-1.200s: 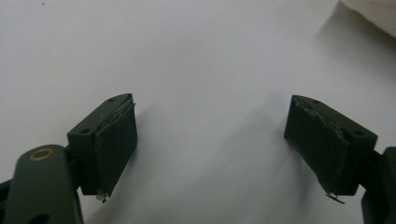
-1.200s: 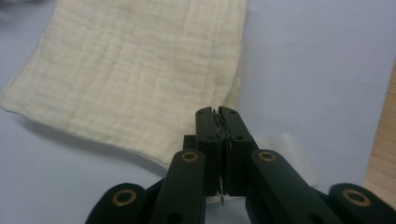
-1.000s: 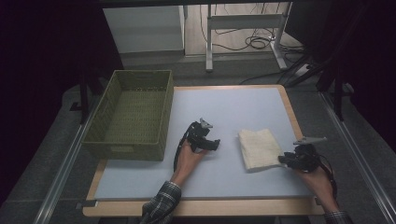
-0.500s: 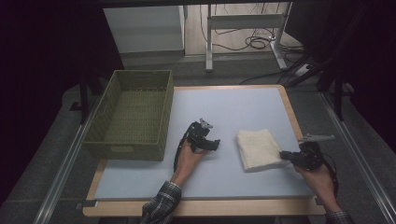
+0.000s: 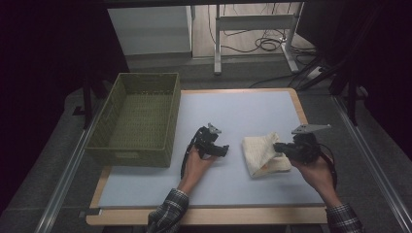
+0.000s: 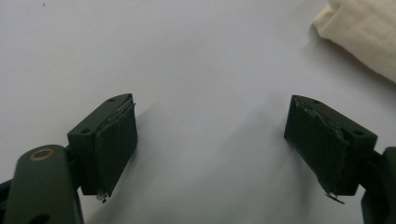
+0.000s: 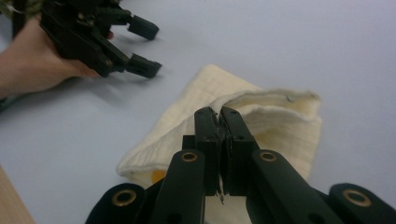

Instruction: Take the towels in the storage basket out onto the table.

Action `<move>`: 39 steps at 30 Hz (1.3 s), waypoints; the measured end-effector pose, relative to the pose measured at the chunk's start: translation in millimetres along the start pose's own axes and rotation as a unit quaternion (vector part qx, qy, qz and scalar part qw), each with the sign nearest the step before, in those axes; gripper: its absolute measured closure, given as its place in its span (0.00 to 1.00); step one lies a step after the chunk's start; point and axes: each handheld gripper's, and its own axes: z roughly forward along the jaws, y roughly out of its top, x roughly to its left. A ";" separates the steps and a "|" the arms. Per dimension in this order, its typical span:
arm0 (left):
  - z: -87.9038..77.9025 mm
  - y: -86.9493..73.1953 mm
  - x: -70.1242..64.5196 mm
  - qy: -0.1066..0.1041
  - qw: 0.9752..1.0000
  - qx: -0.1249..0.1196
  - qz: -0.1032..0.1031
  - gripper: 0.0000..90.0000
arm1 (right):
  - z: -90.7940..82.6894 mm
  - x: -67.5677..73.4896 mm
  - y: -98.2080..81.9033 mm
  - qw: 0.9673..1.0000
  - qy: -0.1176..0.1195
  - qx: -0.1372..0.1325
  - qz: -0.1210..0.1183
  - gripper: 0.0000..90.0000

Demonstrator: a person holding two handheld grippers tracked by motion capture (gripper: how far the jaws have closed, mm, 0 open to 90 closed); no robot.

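Note:
A folded cream cloth [image 5: 260, 154] lies on the pale blue table top [image 5: 243, 111], right of centre. My right gripper [image 5: 277, 147] is shut on the cloth's right edge and holds that layer lifted off the rest. In the right gripper view the jaws [image 7: 217, 114] are pressed together, with the raised fold of the cloth [image 7: 280, 126] pinched at their tips. My left gripper [image 5: 224, 150] rests low on the table to the cloth's left, open with nothing between its pads [image 6: 116, 140]. A corner of the cloth [image 6: 364, 28] shows at the upper right of the left gripper view.
A green woven basket [image 5: 131, 158] stands empty at the table's left side. The table's wooden border [image 5: 204, 216] runs along the near edge. The left gripper [image 7: 145, 46] and its hand show at the upper left of the right gripper view.
My right gripper has closed on the cloth's right edge and risen, pulling that layer up and over towards the left. The left hand has stayed still.

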 end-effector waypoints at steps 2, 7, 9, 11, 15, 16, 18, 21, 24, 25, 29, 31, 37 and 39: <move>0.0 0.0 0.0 0.000 1.000 0.000 0.000 0.19 | -0.4 -6.8 -9.5 1.000 -0.011 0.007 0.009 0.96; 0.1 0.0 -0.1 0.000 1.000 0.000 -0.001 0.19 | 5.0 -25.2 -43.8 0.998 -0.016 0.030 0.050 0.96; 0.0 0.0 0.0 0.000 1.000 0.001 0.000 0.19 | 9.8 -28.1 -55.6 0.997 -0.022 0.038 0.056 0.96; 0.0 0.0 0.0 0.000 1.000 0.000 0.000 0.19 | 14.5 -30.9 -65.0 0.997 -0.025 0.047 0.059 0.95; 0.0 0.0 0.0 0.000 1.000 0.000 0.000 0.19 | 16.7 -34.3 -73.3 0.996 -0.032 0.046 0.064 0.91; 0.0 0.0 -0.1 0.000 1.000 0.000 0.000 0.19 | 14.8 -33.9 -72.6 0.996 -0.038 0.044 0.063 0.88; 0.0 0.0 -0.1 0.000 1.000 0.000 0.000 0.19 | 13.3 -33.8 -71.3 0.996 -0.043 0.042 0.061 0.78; 0.0 0.0 -0.1 0.000 1.000 0.000 0.000 0.19 | 17.6 -32.7 -71.1 0.995 -0.056 0.053 0.057 0.65; 0.0 0.0 0.0 0.000 1.000 0.001 -0.001 0.19 | 25.9 -33.4 -73.6 0.995 -0.047 0.064 0.066 0.56; 0.0 0.1 -0.1 0.000 1.000 0.001 -0.001 0.19 | 26.4 -32.3 -73.7 0.995 -0.047 0.061 0.068 0.56; 0.0 0.1 -0.1 0.000 1.000 0.001 0.000 0.19 | 28.1 -29.5 -72.2 0.994 -0.041 0.066 0.077 0.74; 0.0 0.3 -0.1 0.000 1.000 0.002 0.000 0.19 | 29.2 -30.3 -72.5 0.994 -0.012 0.065 0.092 0.86; -0.1 16.5 -3.0 -0.024 1.000 0.012 -0.014 0.26 | 29.5 -37.8 -74.7 0.991 0.017 0.058 0.116 0.90; -0.4 29.6 -10.2 -0.036 0.999 0.004 -0.007 0.30 | 29.5 -36.0 -73.5 0.992 0.011 0.061 0.109 0.90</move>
